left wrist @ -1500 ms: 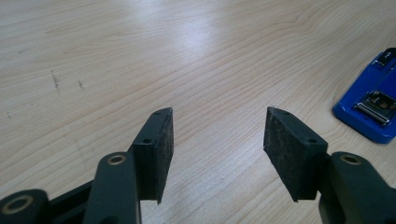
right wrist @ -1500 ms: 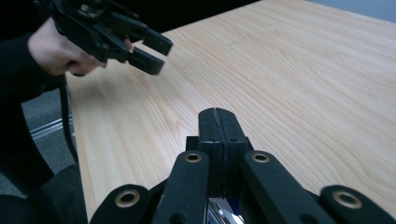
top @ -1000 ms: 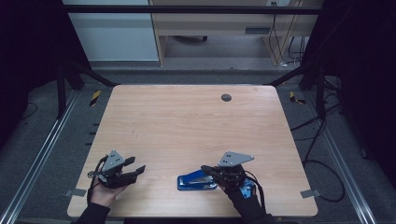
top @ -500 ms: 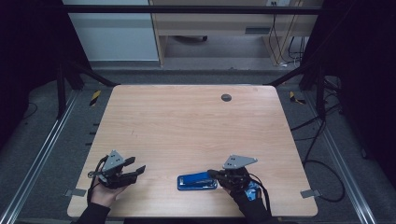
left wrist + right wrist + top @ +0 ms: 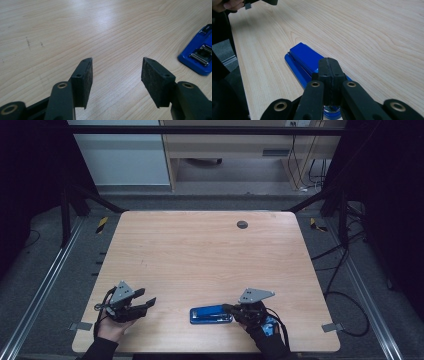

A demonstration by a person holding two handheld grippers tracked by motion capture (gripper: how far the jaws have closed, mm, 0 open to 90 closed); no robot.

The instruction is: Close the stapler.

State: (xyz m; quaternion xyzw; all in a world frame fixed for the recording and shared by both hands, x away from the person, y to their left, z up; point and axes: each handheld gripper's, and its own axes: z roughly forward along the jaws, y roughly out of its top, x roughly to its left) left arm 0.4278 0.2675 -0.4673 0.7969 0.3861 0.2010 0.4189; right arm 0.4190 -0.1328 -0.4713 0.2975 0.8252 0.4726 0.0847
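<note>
A blue stapler (image 5: pixel 211 314) lies flat near the table's front edge, its length running left to right. My right gripper (image 5: pixel 231 309) is shut, its pads pressed together with no gap, sitting over the stapler's right end. In the right gripper view the shut gripper (image 5: pixel 329 67) covers the near end of the stapler (image 5: pixel 304 58), and a metal part shows just beneath it. My left gripper (image 5: pixel 146 303) rests at the front left, open and holding nothing. The left gripper view shows that gripper (image 5: pixel 116 68) over bare wood, with the stapler (image 5: pixel 197 56) off to the right.
The wooden table (image 5: pixel 200 255) has a small dark round grommet (image 5: pixel 242 224) near its far edge. Metal frame rails run along both sides, and cables (image 5: pixel 345 265) lie on the floor to the right. A desk stands beyond the table.
My right gripper has shifted slightly toward the table's front edge at the stapler's right end. The stapler and the left gripper have stayed put.
</note>
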